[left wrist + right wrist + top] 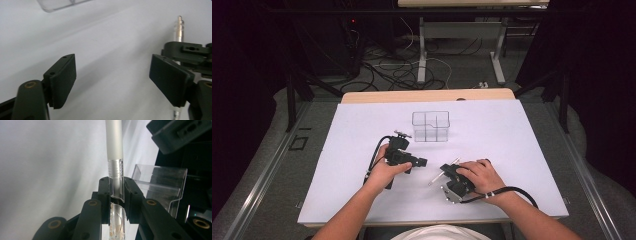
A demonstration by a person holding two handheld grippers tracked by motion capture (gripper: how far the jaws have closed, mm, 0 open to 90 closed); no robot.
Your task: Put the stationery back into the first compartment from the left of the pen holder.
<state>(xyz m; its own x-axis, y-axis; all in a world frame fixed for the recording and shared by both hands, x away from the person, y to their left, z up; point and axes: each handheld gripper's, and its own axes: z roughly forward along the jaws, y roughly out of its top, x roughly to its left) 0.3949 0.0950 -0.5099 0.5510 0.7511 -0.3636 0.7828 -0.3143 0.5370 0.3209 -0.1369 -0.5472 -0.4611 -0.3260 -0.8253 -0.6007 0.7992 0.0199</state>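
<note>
While the right gripper (pixel 117 195) pinches a slim pen (pixel 114 147), perhaps a capped one, its long axis running straight out ahead of the jaws, the left gripper (pixel 112 80) stands spread and empty just beside it, the clear organizer box (pixel 430 126) beyond both.

clear organizer (pixel 430 126) stands mid-table (pixel 522 150); open room on both sides.

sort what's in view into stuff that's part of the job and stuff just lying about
Part of the job:
pen, clamped in the right gripper
left gripper, jaws apart, nothing between them
clear divided box

Lying about:
cables on the floor
</note>
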